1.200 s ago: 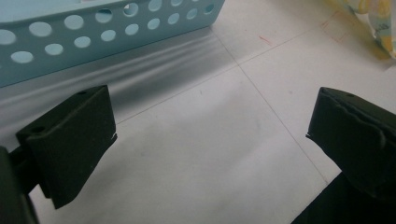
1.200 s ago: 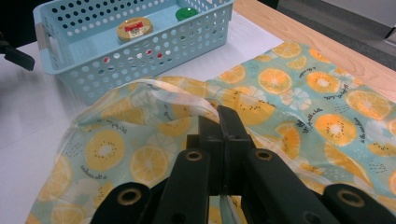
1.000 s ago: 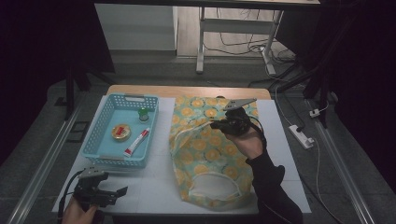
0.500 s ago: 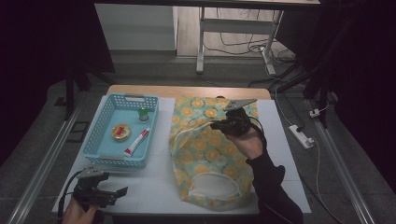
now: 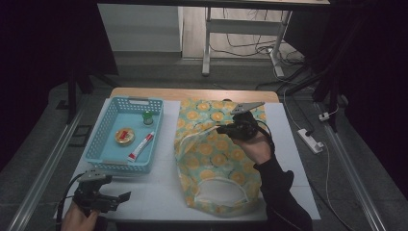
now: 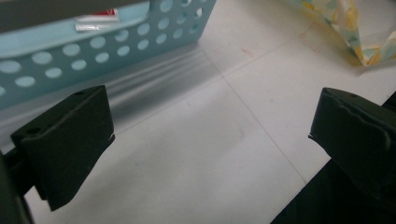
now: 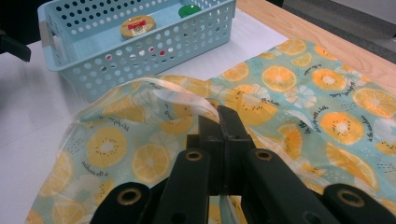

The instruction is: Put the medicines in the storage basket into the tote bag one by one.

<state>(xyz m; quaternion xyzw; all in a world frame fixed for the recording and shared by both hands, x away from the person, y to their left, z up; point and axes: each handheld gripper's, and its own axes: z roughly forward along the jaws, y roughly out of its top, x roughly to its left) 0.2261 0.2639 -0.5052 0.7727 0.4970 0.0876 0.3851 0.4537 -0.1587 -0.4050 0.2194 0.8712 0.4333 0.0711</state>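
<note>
My left gripper (image 5: pixel 98 198) sits at seven o'clock on the white table (image 5: pixel 159 192), jaws wide apart with nothing between them, just short of the blue perforated basket (image 6: pixel 60 60). Toward one o'clock my right gripper (image 7: pixel 223 135) is clamped tight on the pale rim of the lemon-print fabric bag (image 5: pixel 216 159), which lies flat at the centre. It looks thin, limp and light, so I judge the hemmed edge the surest hold. Small script dots the print, unreadable. Farther off, the basket holds a red-and-white tube (image 5: pixel 140 146), a round tin (image 7: pixel 137 26) and a green-capped bottle (image 5: pixel 147 117); their labels are illegible.
</note>
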